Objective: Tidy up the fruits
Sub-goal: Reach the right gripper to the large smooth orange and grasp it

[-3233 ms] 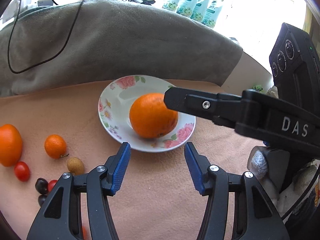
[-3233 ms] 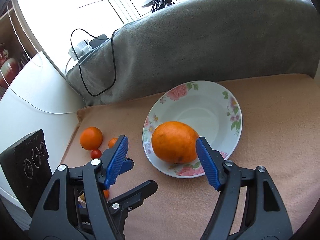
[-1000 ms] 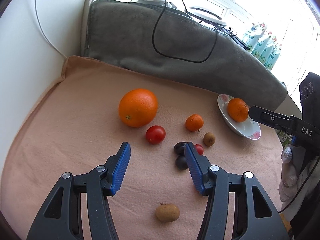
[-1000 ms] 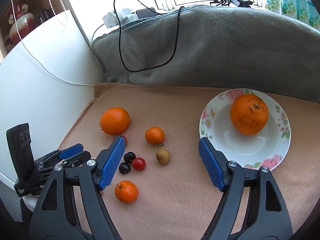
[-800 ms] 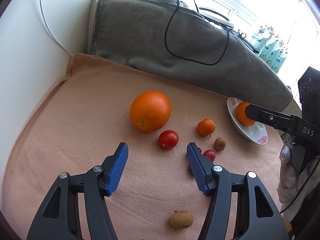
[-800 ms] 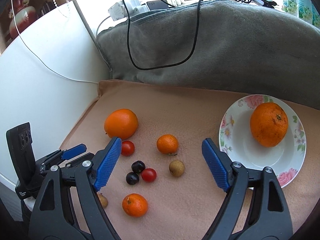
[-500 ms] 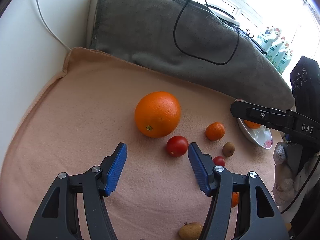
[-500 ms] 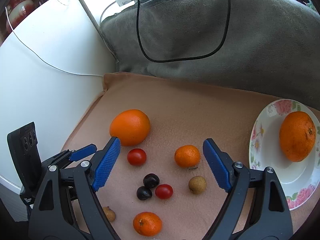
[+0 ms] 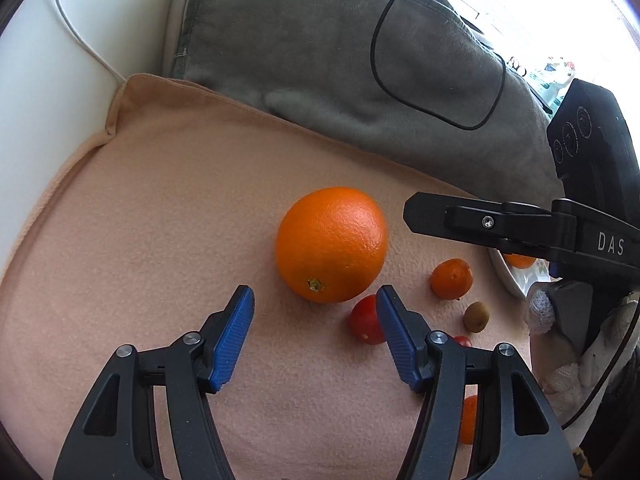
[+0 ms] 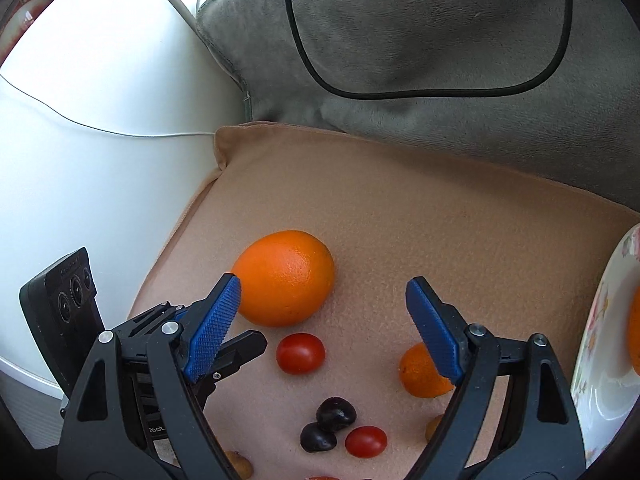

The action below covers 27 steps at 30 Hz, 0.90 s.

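Where peach cloth (image 9: 140, 208) spreads, glossy dimpled orange (image 9: 331, 244).

White letters "DAS" on black body of right gripper (image 9: 432, 222), seen in left wrist view, right edge. Faint partial print on side of left gripper (image 10: 240, 344) body in right wrist view, low left; too small and cut off to read. No other legible text, numbers or signs.
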### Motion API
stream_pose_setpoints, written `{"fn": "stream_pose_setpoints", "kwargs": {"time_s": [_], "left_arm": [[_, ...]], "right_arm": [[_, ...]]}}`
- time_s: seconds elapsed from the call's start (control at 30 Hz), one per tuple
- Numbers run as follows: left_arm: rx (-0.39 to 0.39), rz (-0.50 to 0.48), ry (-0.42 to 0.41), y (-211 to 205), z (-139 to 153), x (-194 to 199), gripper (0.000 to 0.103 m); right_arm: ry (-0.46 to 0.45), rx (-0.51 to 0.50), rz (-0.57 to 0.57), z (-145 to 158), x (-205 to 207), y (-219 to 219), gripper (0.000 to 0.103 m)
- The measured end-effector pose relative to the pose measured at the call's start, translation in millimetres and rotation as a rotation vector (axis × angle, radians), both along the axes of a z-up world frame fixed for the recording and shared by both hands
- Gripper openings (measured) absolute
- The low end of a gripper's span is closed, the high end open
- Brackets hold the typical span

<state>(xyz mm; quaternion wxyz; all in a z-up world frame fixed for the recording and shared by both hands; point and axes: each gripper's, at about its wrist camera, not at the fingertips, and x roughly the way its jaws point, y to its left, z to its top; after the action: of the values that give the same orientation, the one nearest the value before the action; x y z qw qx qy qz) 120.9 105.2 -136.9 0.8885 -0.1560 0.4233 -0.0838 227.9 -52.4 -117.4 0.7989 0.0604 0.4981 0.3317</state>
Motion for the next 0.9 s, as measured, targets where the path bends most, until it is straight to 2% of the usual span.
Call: {"fn": "stream_pose_setpoints", "kwargs": {"time_s": [0.83, 0.9], "left_arm": [[-0.041, -0.024, 0.018, -3, -7, 21, 0.063], [-0.051, -0.026, 0.020, -2, -8, 22, 0.063]], "right_arm": [[0.056, 0.017, 0.102, -17, 9, 30, 0.087], [0.066, 0.019, 0.106, -19, 10, 30, 0.084]]}}
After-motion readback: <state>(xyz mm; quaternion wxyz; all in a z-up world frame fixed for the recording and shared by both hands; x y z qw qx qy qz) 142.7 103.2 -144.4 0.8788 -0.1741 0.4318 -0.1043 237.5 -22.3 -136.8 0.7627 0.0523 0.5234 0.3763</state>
